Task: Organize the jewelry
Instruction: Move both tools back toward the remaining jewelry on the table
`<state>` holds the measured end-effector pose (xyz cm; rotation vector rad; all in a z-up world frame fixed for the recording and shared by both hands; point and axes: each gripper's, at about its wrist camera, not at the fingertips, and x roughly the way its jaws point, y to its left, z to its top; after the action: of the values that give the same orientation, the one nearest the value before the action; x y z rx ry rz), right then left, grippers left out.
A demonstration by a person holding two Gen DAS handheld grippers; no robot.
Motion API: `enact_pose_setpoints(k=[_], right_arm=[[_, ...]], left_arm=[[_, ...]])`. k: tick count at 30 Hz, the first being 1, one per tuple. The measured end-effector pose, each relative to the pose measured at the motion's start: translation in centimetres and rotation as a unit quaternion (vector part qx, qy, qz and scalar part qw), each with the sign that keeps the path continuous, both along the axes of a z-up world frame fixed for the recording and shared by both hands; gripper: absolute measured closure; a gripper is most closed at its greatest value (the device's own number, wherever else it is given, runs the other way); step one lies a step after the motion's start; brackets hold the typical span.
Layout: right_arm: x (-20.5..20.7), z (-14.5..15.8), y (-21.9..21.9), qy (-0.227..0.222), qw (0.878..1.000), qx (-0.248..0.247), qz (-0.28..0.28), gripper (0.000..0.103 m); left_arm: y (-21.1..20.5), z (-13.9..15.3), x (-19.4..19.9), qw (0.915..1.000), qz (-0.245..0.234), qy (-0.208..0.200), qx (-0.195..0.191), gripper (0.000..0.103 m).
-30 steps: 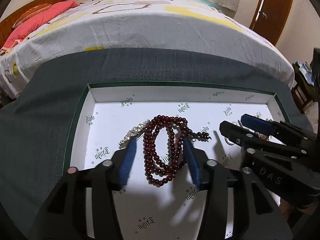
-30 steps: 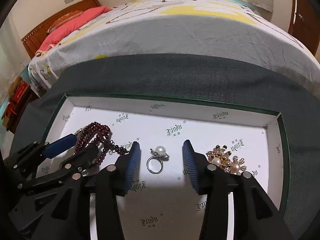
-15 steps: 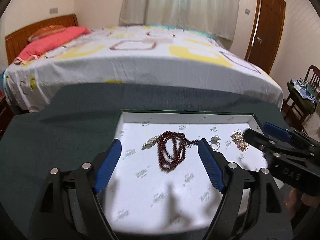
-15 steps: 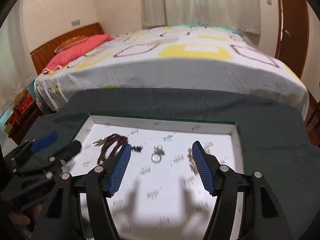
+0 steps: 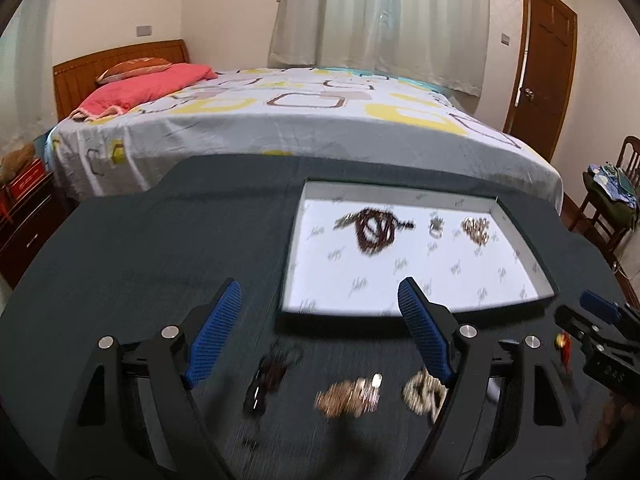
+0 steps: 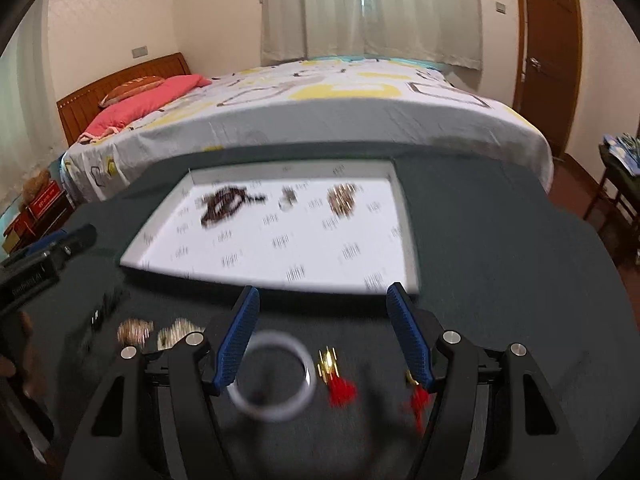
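Observation:
A white-lined tray point(image 5: 420, 280) with a dark green rim lies on the dark cloth. At its far end are a dark red bead necklace point(image 5: 374, 232), a pearl ring point(image 5: 436, 228) and a gold brooch point(image 5: 476, 230). My left gripper point(image 5: 318, 286) is open and empty, above the cloth at the tray's near left corner. Below it lie a dark piece point(image 5: 272, 376) and two blurred gold pieces point(image 5: 348, 396). My right gripper point(image 6: 323, 290) is open and empty before the tray's near edge. Under it lie a white bangle point(image 6: 272, 376) and two red-tasselled earrings point(image 6: 334, 372).
A bed point(image 5: 304, 120) with a patterned sheet stands right behind the cloth-covered table. A wooden door point(image 5: 544, 72) and a chair point(image 5: 612, 208) with clothes are at the right. A dark nightstand point(image 5: 24, 216) is at the left. Each gripper shows at the edge of the other's view.
Both grippers have drawn back out of the tray towards me and risen, and their jaws have widened. The necklace and ring stay in the tray. Loose jewelry on the cloth has come into view.

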<state>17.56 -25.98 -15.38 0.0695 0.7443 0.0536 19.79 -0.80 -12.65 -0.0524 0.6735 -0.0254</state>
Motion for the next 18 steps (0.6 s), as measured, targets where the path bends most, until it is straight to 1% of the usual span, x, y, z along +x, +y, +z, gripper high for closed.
enact_pose_setpoints(k=[6, 9, 12, 18], right_arm=[[-2.9, -1.6, 0.4, 0.017, 1.000, 0.007, 0.009, 0.039], [-3.4, -2.8, 1.3, 0.029, 0.999, 0.007, 0.021, 0.040], [-3.6, -3.5, 1.9, 0.035, 0.999, 0.004, 0.027, 0.040], [-2.3, -4.6, 3.2, 0.054, 0.998, -0.007, 0.037, 0.040]], left_arm=[[0.8, -1.5, -3.0, 0.9996, 0.010, 0.019, 0.017, 0.024], [1.3, -2.1, -4.1, 0.9990, 0.017, 0.030, 0.028, 0.024], [2.1, -2.6, -4.8, 0.9985, 0.026, 0.037, 0.030, 0.024], [3.3, -3.3, -4.9, 0.9971, 0.043, 0.048, 0.040, 0.024]])
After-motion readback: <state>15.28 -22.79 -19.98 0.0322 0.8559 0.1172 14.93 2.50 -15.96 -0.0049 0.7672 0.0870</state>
